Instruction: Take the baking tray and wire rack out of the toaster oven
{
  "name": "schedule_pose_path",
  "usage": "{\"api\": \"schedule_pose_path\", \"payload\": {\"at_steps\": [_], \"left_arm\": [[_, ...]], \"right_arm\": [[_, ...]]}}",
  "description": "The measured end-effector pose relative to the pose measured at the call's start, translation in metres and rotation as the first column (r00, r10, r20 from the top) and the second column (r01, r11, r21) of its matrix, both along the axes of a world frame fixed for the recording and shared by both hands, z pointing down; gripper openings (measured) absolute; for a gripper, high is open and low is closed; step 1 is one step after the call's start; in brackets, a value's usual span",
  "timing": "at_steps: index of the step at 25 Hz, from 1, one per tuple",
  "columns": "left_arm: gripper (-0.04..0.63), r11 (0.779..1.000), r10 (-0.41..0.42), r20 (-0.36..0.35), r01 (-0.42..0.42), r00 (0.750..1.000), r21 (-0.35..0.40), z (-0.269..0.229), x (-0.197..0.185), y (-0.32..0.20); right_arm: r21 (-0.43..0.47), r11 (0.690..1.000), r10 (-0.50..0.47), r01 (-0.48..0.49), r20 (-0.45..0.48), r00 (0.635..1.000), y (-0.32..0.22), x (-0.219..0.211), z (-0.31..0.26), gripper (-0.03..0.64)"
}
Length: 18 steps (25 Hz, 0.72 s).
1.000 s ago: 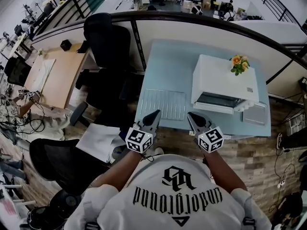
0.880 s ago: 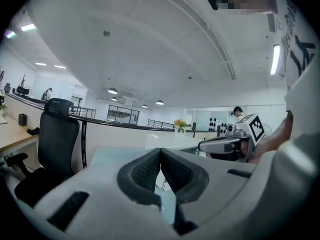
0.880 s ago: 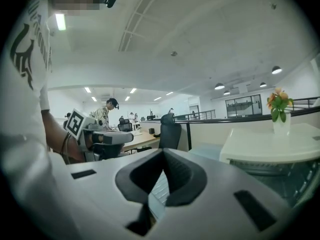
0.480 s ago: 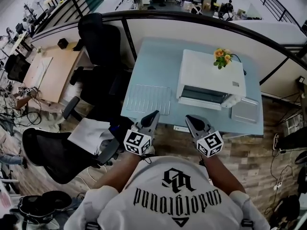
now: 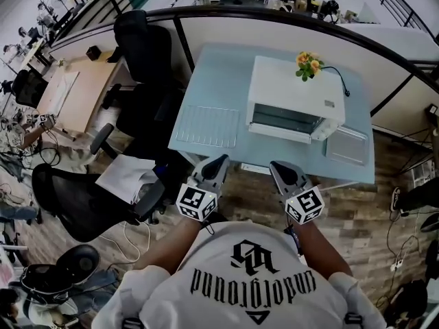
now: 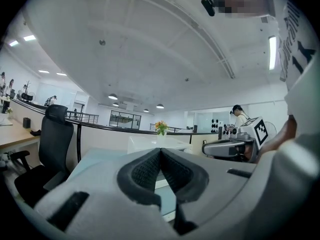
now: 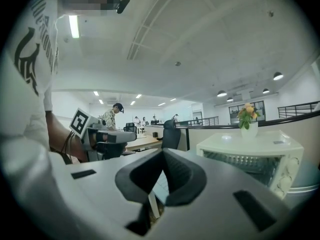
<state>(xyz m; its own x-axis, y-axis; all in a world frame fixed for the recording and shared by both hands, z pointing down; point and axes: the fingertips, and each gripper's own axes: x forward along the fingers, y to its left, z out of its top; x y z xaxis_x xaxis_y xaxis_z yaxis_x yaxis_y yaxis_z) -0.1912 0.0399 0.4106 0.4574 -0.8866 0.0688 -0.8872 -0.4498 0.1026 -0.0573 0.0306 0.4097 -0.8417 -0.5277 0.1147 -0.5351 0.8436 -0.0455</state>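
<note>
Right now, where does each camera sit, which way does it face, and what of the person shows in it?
Head view: on the person's head, steeply down at table and toaster oven; shirt, forearms, left gripper, right gripper show.
Left gripper view: on that gripper, level across the table; shut jaws, shirt, right forearm.
Right gripper view: on that gripper, toward the toaster oven; shut jaws, shirt, left forearm.
Shared: both gripper views show the flowers on the toaster oven.

Bright, even office light, ceiling strip lamp (image 7: 73, 26) and round downlights (image 6: 112, 97) glaring white, soft faint shadows, toaster oven (image 5: 295, 88) top nearly blown out on the bench (image 5: 212, 81), heavy fisheye bending, black vignetted corners in gripper views
</note>
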Motion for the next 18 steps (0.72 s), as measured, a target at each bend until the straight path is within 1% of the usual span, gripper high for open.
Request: {"api": "schedule_pose_path", "payload": {"at_steps": [4,8,13,18], "left_arm": [[0.0,1.0,0.002,0.02,-0.003,1.0,0.022,-0.01,0.003,0.015],[0.0,0.998,0.025,0.066,-0.029,0.997,0.056,-0.018,0.0,0.031],[-0.002,0.997,0.042,0.047,-0.045,0.998,0.058,-0.023,-0.016,0.048],[-0.002,0.994,0.073,0.06,-0.077,0.996,0.076,-0.028,-0.034,0.068]], "right_arm": [[0.019,1.0,0.003,-0.003,0.007,1.0,0.013,0.003,-0.008,0.005],[0.052,0.999,0.014,-0.014,0.006,1.0,0.028,-0.004,-0.015,0.005],[0.053,0.997,0.056,-0.057,0.017,0.998,0.047,-0.014,-0.02,0.005],[0.083,0.994,0.071,-0.071,0.006,0.997,0.07,-0.032,-0.027,0.005]]}}
